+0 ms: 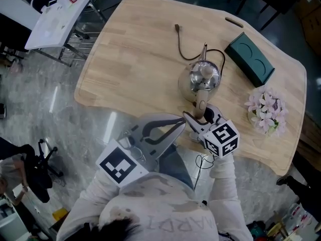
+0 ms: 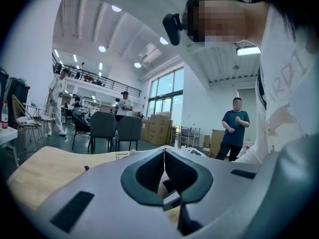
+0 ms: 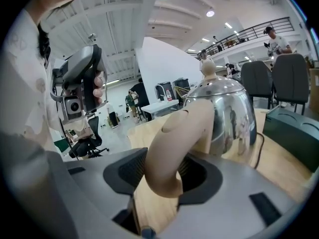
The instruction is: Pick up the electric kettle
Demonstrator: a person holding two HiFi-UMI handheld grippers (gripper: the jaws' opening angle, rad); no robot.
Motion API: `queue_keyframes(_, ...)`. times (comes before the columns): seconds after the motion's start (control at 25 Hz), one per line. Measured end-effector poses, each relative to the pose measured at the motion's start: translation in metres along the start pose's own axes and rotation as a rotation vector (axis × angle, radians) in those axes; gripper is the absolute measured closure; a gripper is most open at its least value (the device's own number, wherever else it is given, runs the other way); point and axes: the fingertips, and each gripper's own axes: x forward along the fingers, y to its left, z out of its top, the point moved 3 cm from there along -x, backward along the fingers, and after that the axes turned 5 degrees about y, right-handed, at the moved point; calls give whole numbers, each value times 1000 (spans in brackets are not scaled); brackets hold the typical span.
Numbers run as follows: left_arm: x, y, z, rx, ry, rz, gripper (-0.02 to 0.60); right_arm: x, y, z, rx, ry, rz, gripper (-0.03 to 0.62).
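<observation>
The steel electric kettle point(image 1: 203, 77) stands on the wooden table point(image 1: 130, 59) near its front edge, with its beige handle point(image 1: 201, 103) pointing toward me. My right gripper point(image 1: 201, 116) is shut on that handle; in the right gripper view the handle point(image 3: 174, 143) sits between the dark pads of the right gripper point(image 3: 162, 176), and the kettle point(image 3: 227, 113) stays upright on the table. My left gripper point(image 1: 181, 121) hovers just left of the right one, off the table's edge. In its own view the left gripper point(image 2: 164, 156) has its jaws pressed together with nothing between them.
The kettle's black cord point(image 1: 183, 44) curls across the table behind it. A dark green box point(image 1: 250, 59) lies to the right, with pale pink flowers point(image 1: 267, 109) in front of it. A white folding table point(image 1: 55, 16) stands at the far left.
</observation>
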Motion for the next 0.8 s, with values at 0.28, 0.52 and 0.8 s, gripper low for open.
queue_keyframes(0.28, 0, 4, -1, -15, -3, 13, 569, 6, 3, 0, -25, 18, 31, 418)
queue_keyframes(0.52, 0, 5, -2, -15, 6, 15, 569, 7, 4, 1, -45, 33, 68, 419)
queue_keyframes(0.8, 1, 6, -4, -15, 12, 28, 569, 12, 7, 0, -89, 52, 112, 428)
